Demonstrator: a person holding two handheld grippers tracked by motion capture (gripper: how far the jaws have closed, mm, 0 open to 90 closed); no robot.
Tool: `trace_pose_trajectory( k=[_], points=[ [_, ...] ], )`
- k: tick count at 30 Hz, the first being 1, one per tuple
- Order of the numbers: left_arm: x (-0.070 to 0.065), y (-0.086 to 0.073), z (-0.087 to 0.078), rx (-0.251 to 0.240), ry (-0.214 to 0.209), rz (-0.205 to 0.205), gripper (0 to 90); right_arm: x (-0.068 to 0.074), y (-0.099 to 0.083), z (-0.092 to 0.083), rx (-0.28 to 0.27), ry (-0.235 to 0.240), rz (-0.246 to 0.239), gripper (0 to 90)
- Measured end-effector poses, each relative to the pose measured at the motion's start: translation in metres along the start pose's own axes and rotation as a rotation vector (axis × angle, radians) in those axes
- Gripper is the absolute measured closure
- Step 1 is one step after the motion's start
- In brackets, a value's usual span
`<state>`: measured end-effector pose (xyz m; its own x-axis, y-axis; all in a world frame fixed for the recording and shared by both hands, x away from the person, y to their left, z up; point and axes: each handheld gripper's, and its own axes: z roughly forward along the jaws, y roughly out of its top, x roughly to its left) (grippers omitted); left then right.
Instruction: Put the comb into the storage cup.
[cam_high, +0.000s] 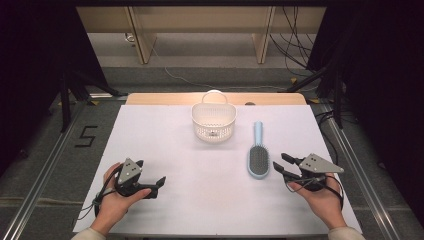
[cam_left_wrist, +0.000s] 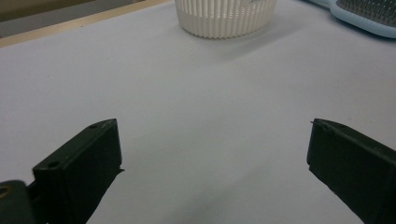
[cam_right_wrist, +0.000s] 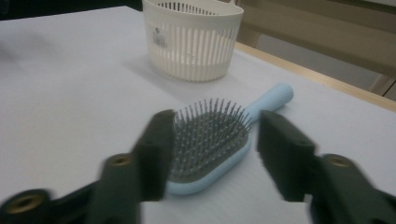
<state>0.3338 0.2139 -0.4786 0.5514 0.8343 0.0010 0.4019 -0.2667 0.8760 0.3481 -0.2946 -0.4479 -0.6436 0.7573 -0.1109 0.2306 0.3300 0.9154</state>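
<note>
A light blue hairbrush lies bristles up on the white table, right of centre, with its handle pointing to the far side. My right gripper sits just right of the brush head and points at it. It is open, with nothing between its jaws. In the right gripper view the brush lies just beyond the right gripper. A cream slatted basket stands at the centre back. My left gripper rests at the near left, open wide over bare table.
The left gripper view has the basket and the brush head along its top edge. A wooden strip borders the table's far side. Grey floor with a "5" mark lies to the left, and cables lie at the back right.
</note>
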Motion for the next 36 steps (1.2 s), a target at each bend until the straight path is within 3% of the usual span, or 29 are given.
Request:
trace_pose_trajectory(
  k=[1,2,3,5,8,9,13,14,16,18,19,22,28,29,36],
  points=[
    [0.000,0.000,0.000,0.000,0.000,-0.002,3.1,-0.002,0.002,0.002,0.005,-0.006,-0.010,73.4],
    [0.000,0.000,0.001,0.000,-0.001,-0.002,3.1,-0.002,0.002,0.002,0.005,-0.006,-0.010,73.4],
    [0.000,-0.001,0.001,0.000,-0.002,-0.005,3.3,-0.008,0.010,0.008,0.030,-0.023,-0.032,86.1],
    [-0.001,-0.001,0.000,0.002,-0.002,-0.003,3.4,-0.014,0.018,0.016,0.058,-0.030,-0.041,90.0],
    [-0.001,-0.001,0.001,0.001,-0.002,-0.002,3.6,-0.022,0.027,0.029,0.090,-0.030,-0.056,90.0],
    [-0.001,-0.001,0.001,0.004,-0.001,0.002,3.8,-0.030,0.036,0.046,0.130,-0.024,-0.070,90.0],
    [-0.001,-0.001,0.001,0.003,-0.005,-0.002,4.0,-0.048,0.053,0.083,0.237,0.017,-0.089,90.0],
    [-0.001,-0.001,0.001,0.003,-0.005,-0.002,4.2,-0.048,0.053,0.083,0.237,0.017,-0.089,90.0],
    [-0.001,-0.002,0.001,0.002,-0.006,-0.004,4.2,-0.060,0.062,0.109,0.291,0.022,-0.103,90.0],
    [-0.001,-0.002,0.001,0.003,-0.008,-0.002,4.2,-0.062,0.065,0.118,0.308,0.030,-0.104,90.0],
    [-0.001,-0.002,0.001,0.004,-0.009,0.000,4.2,-0.063,0.069,0.135,0.348,0.043,-0.126,90.0],
    [-0.001,-0.002,0.002,0.000,-0.009,-0.003,4.4,-0.064,0.072,0.156,0.408,0.049,-0.148,90.0],
    [-0.001,-0.002,0.002,0.000,-0.016,-0.004,4.6,-0.067,0.069,0.179,0.489,0.054,-0.154,90.0],
    [-0.002,-0.002,0.002,0.002,-0.016,-0.003,4.7,-0.069,0.066,0.186,0.499,0.052,-0.136,90.0],
    [-0.002,-0.002,0.003,0.003,-0.018,0.000,4.9,-0.068,0.059,0.200,0.537,0.048,-0.142,90.0]
  ],
)
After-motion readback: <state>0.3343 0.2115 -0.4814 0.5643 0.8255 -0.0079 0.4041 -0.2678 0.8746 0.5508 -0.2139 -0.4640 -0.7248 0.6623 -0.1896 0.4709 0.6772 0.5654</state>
